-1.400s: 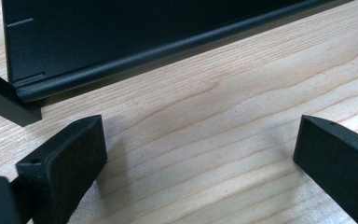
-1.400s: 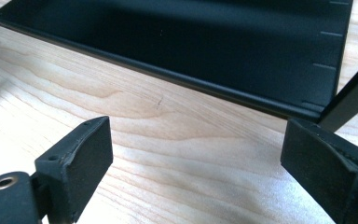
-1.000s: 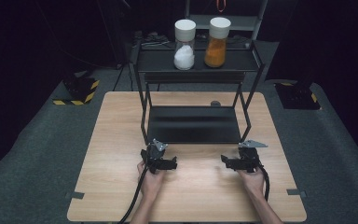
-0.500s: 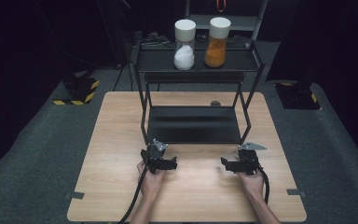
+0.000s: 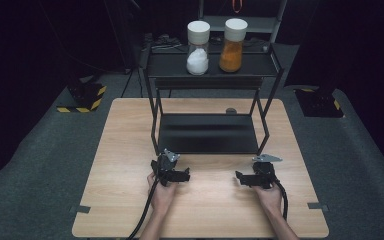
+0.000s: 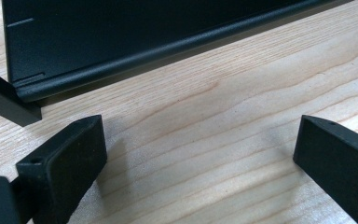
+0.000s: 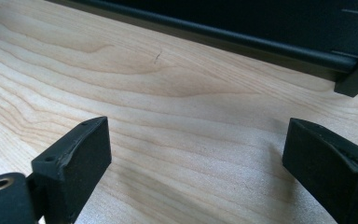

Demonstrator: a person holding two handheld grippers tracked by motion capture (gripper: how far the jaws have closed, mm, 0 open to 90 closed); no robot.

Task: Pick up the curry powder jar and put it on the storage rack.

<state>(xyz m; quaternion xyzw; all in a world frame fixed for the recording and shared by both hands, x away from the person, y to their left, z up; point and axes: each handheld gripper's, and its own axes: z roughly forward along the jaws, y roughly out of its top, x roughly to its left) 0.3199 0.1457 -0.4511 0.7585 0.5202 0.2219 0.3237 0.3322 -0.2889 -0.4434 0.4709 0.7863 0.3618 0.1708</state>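
A: Bench (image 5: 130,150) first, since nothing else is named as the job: a pale wood top on a grey carpeted floor (image 5: 40,165), with dark surroundings.

B: And the biggest thing on it?

A: A black metal rack (image 5: 207,132), standing at the bench's twelve o'clock half. Its lower shelf sits close to the wood, and its upper shelf (image 5: 170,64) carries two jars.

B: Which jars?

A: A jar of white powder (image 5: 198,47) and, at its three o'clock, a jar of orange powder (image 5: 231,45). Both stand upright with pale lids, near each other but apart.

B: Where are the hands?

A: Both come in from six o'clock. The left hand (image 5: 163,192) holds the left tongs (image 5: 171,170) near the rack's front left leg; the right hand (image 5: 269,195) holds the right tongs (image 5: 256,176) near the front right leg. They lie well apart.

B: State of the tongs?

A: In the left gripper view the left tongs (image 6: 196,154) are spread wide with bare wood between the jaws, gripping nothing; the rack's lower shelf edge (image 6: 168,46) runs across at twelve o'clock. In the right gripper view the right tongs (image 7: 196,154) are likewise wide apart and empty above the wood.

B: Anything smaller?

A: A small dark round thing (image 5: 231,110) on the bench behind the rack; I cannot tell what it is.
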